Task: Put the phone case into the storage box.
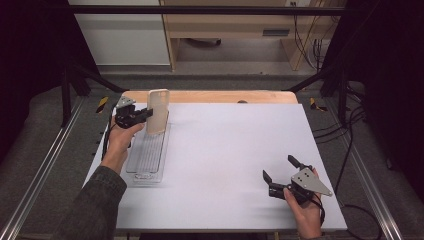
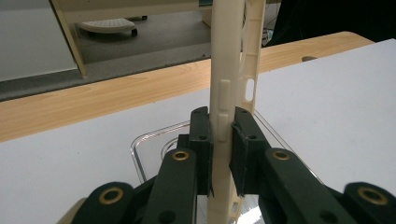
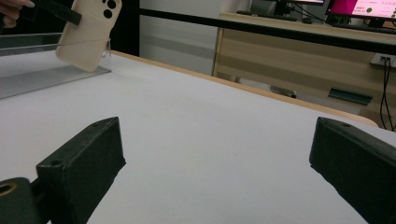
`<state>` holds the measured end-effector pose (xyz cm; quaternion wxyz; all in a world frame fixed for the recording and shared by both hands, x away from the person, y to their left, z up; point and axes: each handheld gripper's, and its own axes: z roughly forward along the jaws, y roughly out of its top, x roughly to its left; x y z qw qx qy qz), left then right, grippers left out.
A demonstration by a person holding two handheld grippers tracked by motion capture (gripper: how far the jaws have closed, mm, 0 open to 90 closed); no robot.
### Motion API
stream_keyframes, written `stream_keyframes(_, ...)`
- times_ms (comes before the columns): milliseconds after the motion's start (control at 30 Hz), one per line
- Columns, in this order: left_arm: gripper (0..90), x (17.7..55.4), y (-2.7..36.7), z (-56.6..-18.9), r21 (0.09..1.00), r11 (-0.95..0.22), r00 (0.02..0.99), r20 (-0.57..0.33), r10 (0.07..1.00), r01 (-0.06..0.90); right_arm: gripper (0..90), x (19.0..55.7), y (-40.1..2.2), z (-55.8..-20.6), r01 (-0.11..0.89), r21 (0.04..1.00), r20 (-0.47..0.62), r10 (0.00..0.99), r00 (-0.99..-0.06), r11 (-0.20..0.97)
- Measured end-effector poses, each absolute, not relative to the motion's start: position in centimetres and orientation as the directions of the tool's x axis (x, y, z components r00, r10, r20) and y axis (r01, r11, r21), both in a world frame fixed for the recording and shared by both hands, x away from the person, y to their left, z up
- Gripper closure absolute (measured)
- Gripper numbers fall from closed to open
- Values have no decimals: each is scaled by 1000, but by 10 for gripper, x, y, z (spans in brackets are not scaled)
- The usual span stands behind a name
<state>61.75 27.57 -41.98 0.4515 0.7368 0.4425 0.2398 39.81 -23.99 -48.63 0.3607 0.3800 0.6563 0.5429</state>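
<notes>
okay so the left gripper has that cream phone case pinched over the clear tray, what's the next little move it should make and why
Probably carry the cream plastic phone case a little to the right, clear of the clear plastic tray, toward the bare white table top. The left gripper is shut on the case's edge, holding it upright above the tray, while the right gripper rests open on the table, nothing between its jaws.

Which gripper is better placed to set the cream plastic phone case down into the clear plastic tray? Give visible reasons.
Left. The left gripper is clamped on the cream plastic phone case, held upright over the clear plastic tray. The right gripper rests open, far across the table.
</notes>
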Motion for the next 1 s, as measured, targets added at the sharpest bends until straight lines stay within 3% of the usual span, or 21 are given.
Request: stream_keyframes(1000,793,617,276,-419,875,-216,470,-15,883,434,30,398,-239,-486,106,986,-65,889,-452,126)
